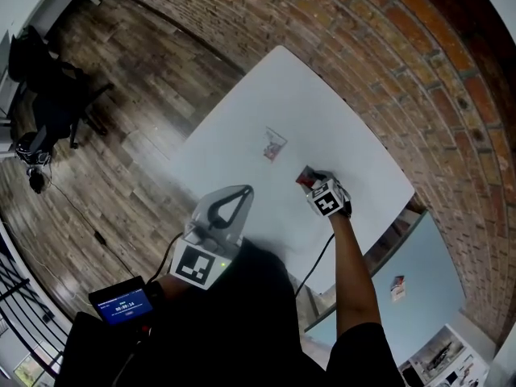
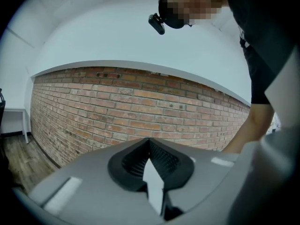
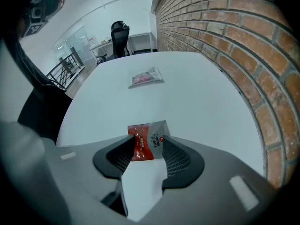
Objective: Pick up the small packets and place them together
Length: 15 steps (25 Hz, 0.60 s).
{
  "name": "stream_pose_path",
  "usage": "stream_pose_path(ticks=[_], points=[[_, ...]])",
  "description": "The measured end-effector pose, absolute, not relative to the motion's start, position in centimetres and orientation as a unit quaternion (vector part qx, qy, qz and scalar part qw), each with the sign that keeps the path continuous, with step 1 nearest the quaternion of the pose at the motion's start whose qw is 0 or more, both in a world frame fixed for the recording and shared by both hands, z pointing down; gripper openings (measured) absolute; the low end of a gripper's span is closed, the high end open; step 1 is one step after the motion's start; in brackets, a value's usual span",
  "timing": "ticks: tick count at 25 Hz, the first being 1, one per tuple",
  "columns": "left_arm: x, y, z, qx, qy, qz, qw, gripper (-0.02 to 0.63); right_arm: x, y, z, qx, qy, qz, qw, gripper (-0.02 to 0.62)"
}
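Two small packets lie on the white table (image 1: 266,95). A red and silver packet (image 3: 151,142) rests flat between the fingertips of my right gripper (image 3: 147,149), whose jaws stand wide apart and point steeply down; the pads do not press on it. The head view shows that packet (image 1: 305,175) just beyond the right gripper (image 1: 312,184), close to the table's right edge. The other packet (image 1: 274,144), pale with a reddish print, lies farther up the table (image 3: 146,77). My left gripper (image 1: 244,190) hovers off the table's near edge, aimed at the brick wall, its fingertips together (image 2: 150,142) and empty.
A brick wall (image 1: 403,71) runs along the table's far side. A black office chair (image 1: 48,103) stands on the wood floor to the left. Near my left arm is a device with a blue screen (image 1: 121,303). A pale blue surface (image 1: 419,272) lies lower right.
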<state>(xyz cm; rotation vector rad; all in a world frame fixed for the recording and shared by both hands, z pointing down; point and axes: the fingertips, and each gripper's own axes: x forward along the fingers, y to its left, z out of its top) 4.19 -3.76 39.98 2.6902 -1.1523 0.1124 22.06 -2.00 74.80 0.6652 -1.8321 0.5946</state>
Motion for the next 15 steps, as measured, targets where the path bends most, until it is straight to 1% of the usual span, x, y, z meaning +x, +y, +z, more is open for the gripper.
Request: stream_pose_path(ticks=[7, 15], points=[[2.4, -5.3, 39.6, 0.917, -0.384, 0.024, 0.109, 0.0, 19.0, -4.1, 74.8, 0.271, -0.756, 0.243, 0.544, 0.19], [-1.2, -6.5, 40.1, 0.914, -0.386, 0.017, 0.123, 0.0, 18.1, -5.3, 74.3, 0.298, -0.745, 0.24, 0.546, 0.195]])
